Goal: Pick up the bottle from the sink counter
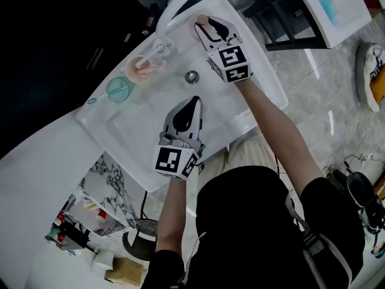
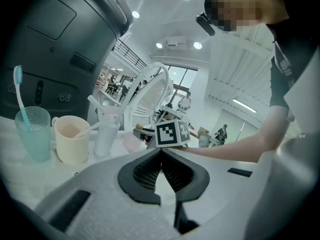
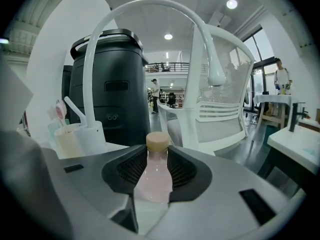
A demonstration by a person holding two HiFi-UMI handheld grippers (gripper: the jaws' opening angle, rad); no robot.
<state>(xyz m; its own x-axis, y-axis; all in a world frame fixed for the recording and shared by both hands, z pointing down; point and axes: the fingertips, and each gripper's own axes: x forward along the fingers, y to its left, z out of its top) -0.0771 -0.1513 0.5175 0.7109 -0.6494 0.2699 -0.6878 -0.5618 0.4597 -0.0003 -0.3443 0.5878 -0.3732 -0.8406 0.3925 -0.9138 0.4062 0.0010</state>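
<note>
Since the pink bottle (image 3: 156,176) stands upright at the back of the sink counter (image 1: 255,104) beside the faucet (image 3: 165,2), you have your right gripper (image 1: 212,27) clamped on its body below the cap, evidently ready to lift, while your left gripper (image 1: 194,101) hangs nearer you, pinched together and empty.

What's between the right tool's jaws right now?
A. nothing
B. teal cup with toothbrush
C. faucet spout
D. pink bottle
D: in the right gripper view the pink bottle stands upright between the pads of the right tool, touching both of them.
</note>
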